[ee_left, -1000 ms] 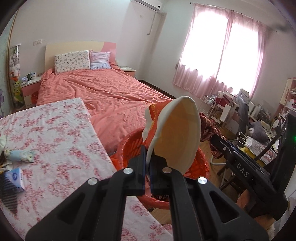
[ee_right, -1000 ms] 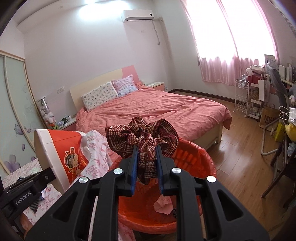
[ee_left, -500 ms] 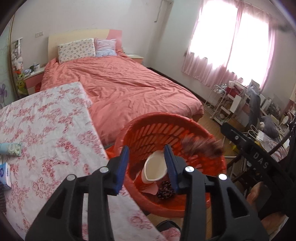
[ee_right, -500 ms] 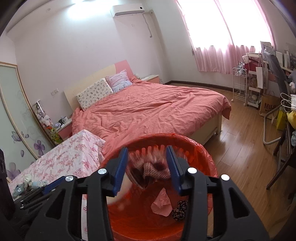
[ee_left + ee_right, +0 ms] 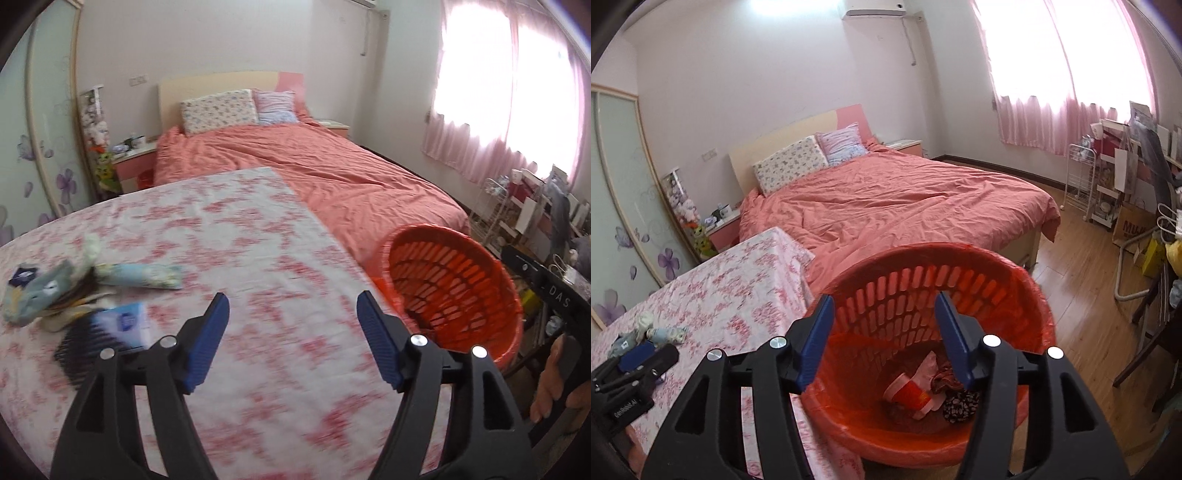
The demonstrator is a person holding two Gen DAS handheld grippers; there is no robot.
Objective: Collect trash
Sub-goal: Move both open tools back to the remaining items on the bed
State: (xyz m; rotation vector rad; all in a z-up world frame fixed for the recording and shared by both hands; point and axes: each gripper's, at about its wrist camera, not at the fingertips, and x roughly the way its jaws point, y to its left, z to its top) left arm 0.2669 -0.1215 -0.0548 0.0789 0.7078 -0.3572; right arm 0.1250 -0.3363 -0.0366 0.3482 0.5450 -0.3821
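Left gripper (image 5: 291, 314) spread wide, blue pads (image 5: 207, 339) well apart, nothing between. Right gripper (image 5: 884, 319) likewise gaping, empty, angled downward.

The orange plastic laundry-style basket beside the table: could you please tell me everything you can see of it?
The orange plastic basket is round and upright, its wall pierced by rows of slots, with a thin red bag liner draped over the rim. It stands on the wooden floor between the floral-clothed table and the pink bed. Inside lie a red paper cup on its side, pink crumpled paper, a dark red scrunchie and a dark patterned one. The open right gripper hovers above it, empty.
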